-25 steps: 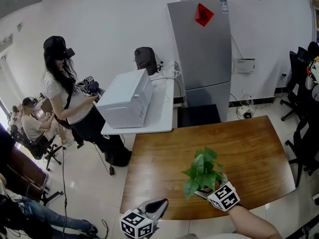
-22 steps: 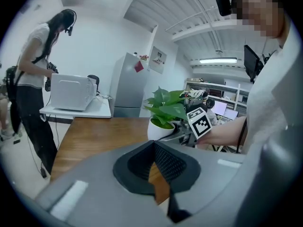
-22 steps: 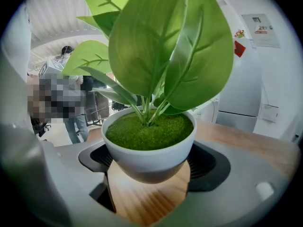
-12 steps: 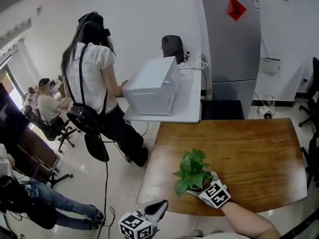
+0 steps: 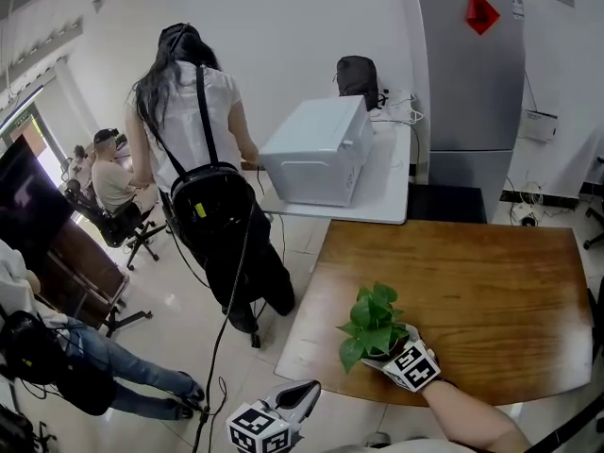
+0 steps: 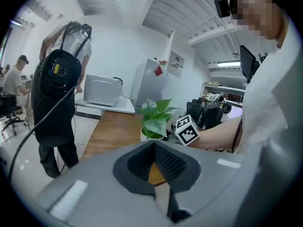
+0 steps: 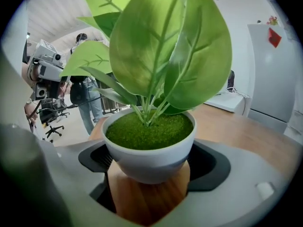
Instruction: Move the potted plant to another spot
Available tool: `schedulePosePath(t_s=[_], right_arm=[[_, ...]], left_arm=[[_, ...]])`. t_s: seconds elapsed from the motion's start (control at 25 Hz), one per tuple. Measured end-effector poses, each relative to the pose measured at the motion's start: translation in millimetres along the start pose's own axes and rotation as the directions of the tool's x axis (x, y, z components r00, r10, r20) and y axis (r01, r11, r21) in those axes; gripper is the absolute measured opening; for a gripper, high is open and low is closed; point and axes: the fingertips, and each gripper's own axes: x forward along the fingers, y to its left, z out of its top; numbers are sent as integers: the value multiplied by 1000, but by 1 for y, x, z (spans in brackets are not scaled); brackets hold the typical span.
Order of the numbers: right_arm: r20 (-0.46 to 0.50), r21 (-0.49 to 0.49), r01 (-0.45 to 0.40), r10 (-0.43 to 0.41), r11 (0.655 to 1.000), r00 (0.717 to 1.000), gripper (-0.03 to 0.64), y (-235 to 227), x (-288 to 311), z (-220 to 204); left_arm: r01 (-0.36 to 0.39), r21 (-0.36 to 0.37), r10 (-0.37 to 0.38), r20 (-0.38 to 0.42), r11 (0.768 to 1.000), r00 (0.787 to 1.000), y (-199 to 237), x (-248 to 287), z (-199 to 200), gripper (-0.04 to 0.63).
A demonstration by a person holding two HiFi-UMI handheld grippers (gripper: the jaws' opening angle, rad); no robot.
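wood table (image 5: 491, 291), tiled floor (image 5: 175, 324); right gripper (image 5: 389, 355) clamps potted plant (image 5: 373, 317) near table edge; left gripper (image 5: 310, 387) closed, empty.

Grey left tool (image 5: 308, 387) and right tool (image 5: 391, 351) carry black-and-white marker cubes (image 5: 257, 429).

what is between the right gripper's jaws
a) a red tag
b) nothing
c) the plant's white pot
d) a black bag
c: the right gripper view shows the potted plant with its white pot between the jaws of the right gripper, the dark pads against the pot's sides.
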Motion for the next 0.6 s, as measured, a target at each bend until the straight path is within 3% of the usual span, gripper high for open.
schedulePosePath(t_s=[0.6], right_arm=[[-5, 25, -6, 6, 1000, 1000, 466, -5, 13, -9]], left_arm=[[-11, 2, 11, -4, 1000, 1000, 13, -4, -2, -12]])
